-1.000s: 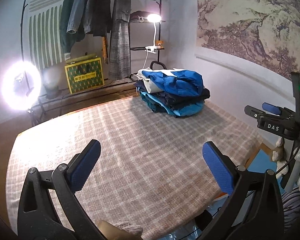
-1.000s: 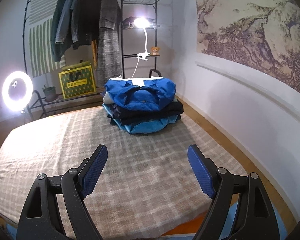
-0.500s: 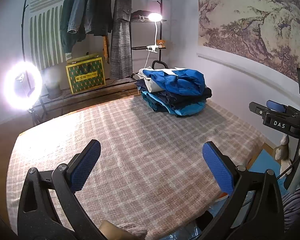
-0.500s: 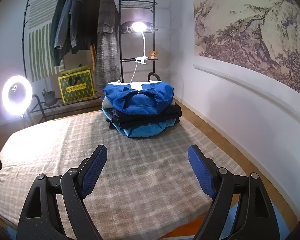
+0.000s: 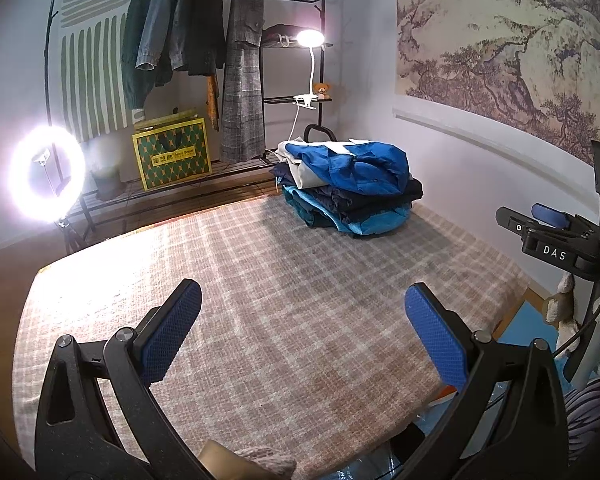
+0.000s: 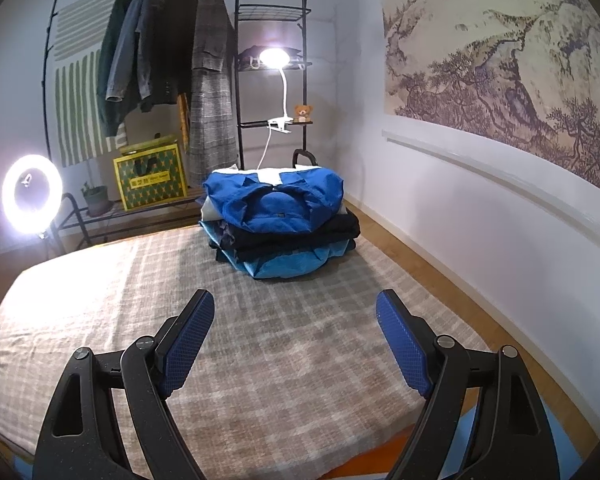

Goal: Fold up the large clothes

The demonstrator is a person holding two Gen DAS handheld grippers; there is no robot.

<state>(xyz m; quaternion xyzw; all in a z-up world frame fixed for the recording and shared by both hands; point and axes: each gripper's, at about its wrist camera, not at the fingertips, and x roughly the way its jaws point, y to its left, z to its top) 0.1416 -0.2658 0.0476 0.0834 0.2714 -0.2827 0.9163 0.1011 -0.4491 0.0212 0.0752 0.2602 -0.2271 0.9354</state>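
Clothes folded into a stack are seen at the far right corner of a bed covered by a checked blanket, close to the right-hand wall. The top piece is a blue jacket, laid over dark and light-blue garments. No unfolded garment is spread on the blanket in either view.

Both tools are held above the near edge of the bed. The left gripper is spread wide, with nothing between its fingers. The right gripper is likewise spread wide and empty.

From the right gripper, the stack lies nearly straight ahead, well apart, its collar side turned toward the camera. From the left gripper it lies ahead and to the right, also well apart. The right gripper is judged the nearer of the two. The long axis of the stack cannot be told with confidence from these views.

Compared with a second ago, the stack is seen slightly higher in the right view and the rack behind it more fully, so the right tool appears to have been raised or tilted a little. The stack itself has not been disturbed, and both pairs of fingers are spread as widely as before.
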